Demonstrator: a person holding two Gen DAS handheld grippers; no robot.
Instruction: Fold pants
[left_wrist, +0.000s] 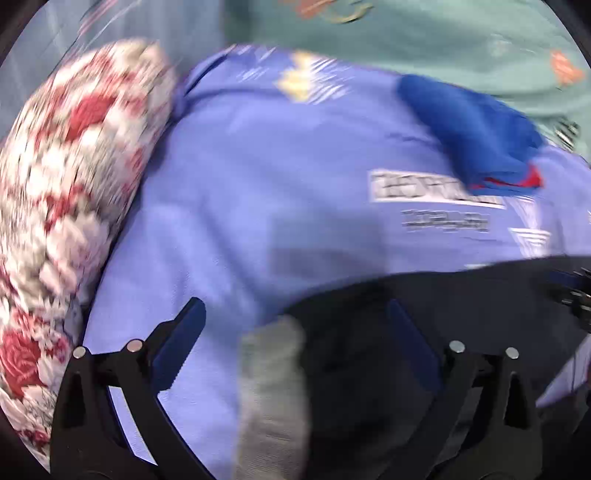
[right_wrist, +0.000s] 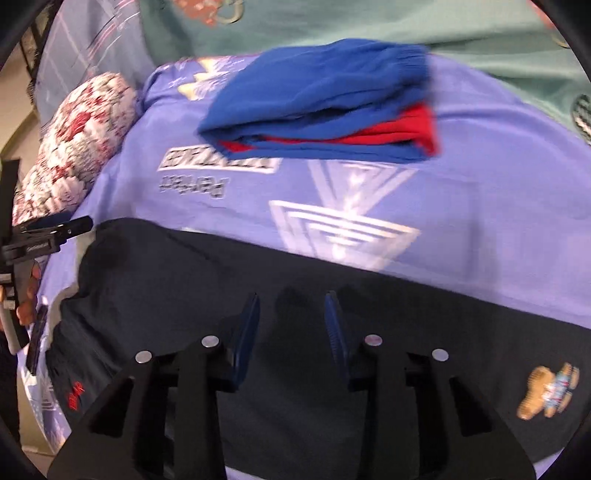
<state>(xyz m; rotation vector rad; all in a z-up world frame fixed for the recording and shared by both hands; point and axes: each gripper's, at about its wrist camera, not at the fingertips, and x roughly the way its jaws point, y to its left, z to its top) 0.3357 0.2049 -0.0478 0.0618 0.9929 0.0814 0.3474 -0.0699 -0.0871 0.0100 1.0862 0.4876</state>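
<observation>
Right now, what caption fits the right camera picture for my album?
Open right gripper above dark pants on a purple sheet.

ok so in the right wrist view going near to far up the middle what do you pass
right gripper → dark pants → white triangle print on the purple sheet → folded blue and red clothes → green blanket

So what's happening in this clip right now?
A person with two handheld grippers is working on dark navy pants spread on a lilac printed bedsheet. Both the left gripper and right gripper hover open over the pants, gripping nothing. A folded blue-and-red garment already lies farther back, with a floral pillow alongside.
</observation>
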